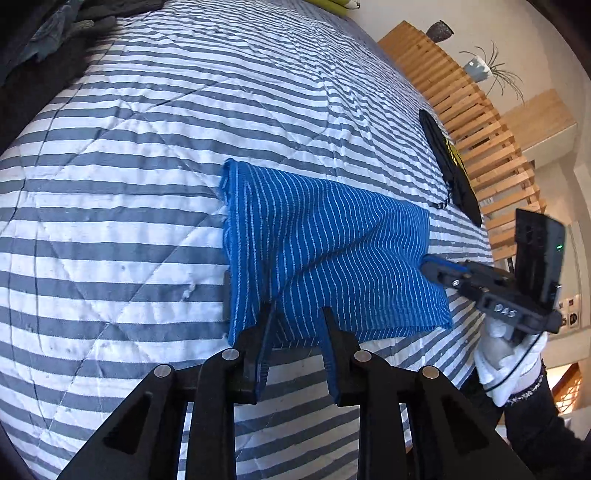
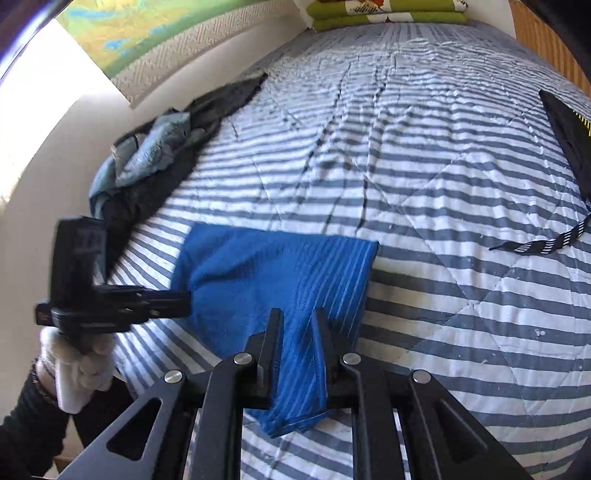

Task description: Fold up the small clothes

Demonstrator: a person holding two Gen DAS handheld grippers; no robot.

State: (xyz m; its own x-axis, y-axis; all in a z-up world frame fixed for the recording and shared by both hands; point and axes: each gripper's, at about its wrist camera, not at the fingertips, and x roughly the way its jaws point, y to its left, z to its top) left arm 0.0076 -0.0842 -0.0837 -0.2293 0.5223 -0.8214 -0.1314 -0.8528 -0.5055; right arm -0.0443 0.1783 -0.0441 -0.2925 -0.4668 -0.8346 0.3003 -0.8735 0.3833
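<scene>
A blue cloth with thin white stripes [image 1: 332, 240] [image 2: 266, 266] lies partly folded on the grey-and-white striped quilt [image 1: 147, 147]. My left gripper [image 1: 297, 312] is at its near edge, with fabric caught at the fingertips. In the right wrist view the left gripper [image 2: 184, 297] pinches the cloth's left corner. My right gripper [image 2: 297, 314] is shut on the other corner, and a bunch of cloth hangs down between its fingers. The left wrist view shows the right gripper [image 1: 428, 264] at the cloth's right edge. Creases run taut between the two grips.
A heap of dark and grey-blue clothes [image 2: 155, 158] sits at the bed's left side by the wall. A black garment with yellow print [image 1: 450, 166] and a striped drawstring [image 2: 546, 243] lie at the right edge, by a wooden slatted frame [image 1: 461, 92]. Green pillows [image 2: 384, 14] are at the head.
</scene>
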